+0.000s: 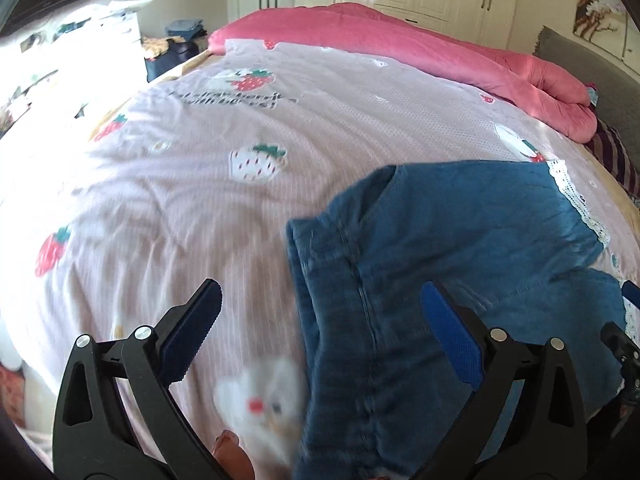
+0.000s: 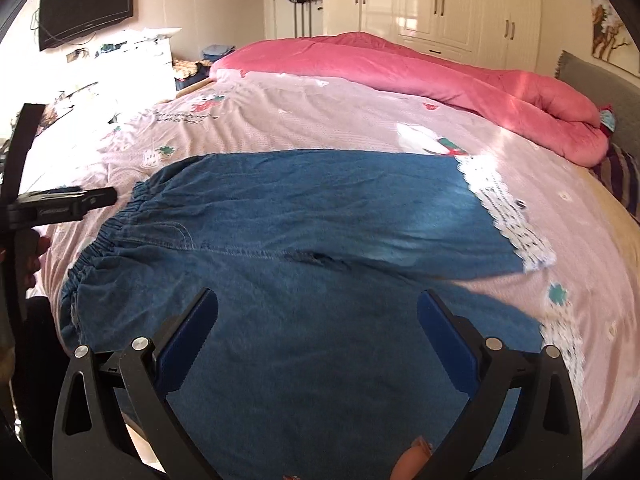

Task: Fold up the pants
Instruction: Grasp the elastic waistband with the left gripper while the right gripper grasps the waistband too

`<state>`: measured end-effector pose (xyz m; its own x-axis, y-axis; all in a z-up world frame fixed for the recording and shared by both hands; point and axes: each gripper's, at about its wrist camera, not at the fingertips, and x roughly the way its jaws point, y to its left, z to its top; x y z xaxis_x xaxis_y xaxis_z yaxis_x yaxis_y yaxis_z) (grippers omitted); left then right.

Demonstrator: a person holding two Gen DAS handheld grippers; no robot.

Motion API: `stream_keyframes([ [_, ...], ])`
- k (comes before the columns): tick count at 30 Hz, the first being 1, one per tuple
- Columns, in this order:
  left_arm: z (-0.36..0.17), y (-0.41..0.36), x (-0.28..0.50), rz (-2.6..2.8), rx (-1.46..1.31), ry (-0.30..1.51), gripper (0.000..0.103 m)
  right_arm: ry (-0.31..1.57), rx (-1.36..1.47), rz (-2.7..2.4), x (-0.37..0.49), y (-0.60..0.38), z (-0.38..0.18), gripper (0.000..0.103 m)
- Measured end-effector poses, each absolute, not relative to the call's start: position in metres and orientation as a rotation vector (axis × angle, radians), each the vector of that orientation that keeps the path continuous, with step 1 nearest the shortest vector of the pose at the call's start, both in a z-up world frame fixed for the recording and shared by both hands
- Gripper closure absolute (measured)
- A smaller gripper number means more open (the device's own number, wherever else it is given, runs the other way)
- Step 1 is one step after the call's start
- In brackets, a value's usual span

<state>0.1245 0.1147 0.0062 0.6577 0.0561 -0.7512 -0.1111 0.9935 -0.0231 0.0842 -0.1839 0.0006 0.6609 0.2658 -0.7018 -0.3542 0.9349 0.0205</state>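
On the pink strawberry-print bed (image 2: pixel 320 120), blue denim lace-hemmed pants (image 2: pixel 304 216) are lying lengthwise left-right; I'm hovering my right hand-held gripper (image 2: pixel 318 344) wide over them, nearer; left hand-held gripper (image 1: pixel 320 340) wide at waistband.

Daylight from left — blown-out glare on the white dresser (image 1: pixel 120 36) and bedsheet (image 1: pixel 36 152) edge. Fisheye bends edges, dark vignette corners — near pants (image 1: pixel 360 380) motion-blurred.
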Motion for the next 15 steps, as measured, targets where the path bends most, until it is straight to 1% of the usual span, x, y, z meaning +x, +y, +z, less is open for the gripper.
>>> stream_keyframes([
  [2,0.002,0.115,0.145,0.092,-0.013,0.871,0.009,0.779,-0.117,0.372,0.096,-0.18,0.002,0.004],
  [5,-0.006,0.117,0.17,0.072,-0.006,0.897,0.009,0.792,-0.112,0.414,0.117,-0.173,0.005,0.004],
  [6,-0.008,0.117,0.176,0.057,-0.01,0.902,0.013,0.801,-0.107,0.433,0.126,-0.17,0.005,0.004],
  [7,-0.01,0.116,0.182,0.045,-0.011,0.906,0.017,0.803,-0.111,0.436,0.131,-0.168,0.006,0.004],
  [9,-0.015,0.115,0.194,0.029,-0.009,0.92,0.03,0.804,-0.147,0.459,0.149,-0.158,0.005,0.004],
  [12,-0.021,0.114,0.207,0.016,0.012,0.931,0.043,0.826,-0.176,0.493,0.173,-0.15,0.002,0.004],
  [13,-0.023,0.114,0.21,0.014,0.023,0.938,0.045,0.839,-0.185,0.506,0.185,-0.145,0.0,0.004],
  [14,-0.027,0.115,0.215,0.009,0.035,0.951,0.052,0.843,-0.194,0.522,0.192,-0.141,-0.001,0.004],
  [15,-0.03,0.116,0.218,0.003,0.038,0.96,0.063,0.845,-0.208,0.528,0.201,-0.137,-0.002,0.004],
])
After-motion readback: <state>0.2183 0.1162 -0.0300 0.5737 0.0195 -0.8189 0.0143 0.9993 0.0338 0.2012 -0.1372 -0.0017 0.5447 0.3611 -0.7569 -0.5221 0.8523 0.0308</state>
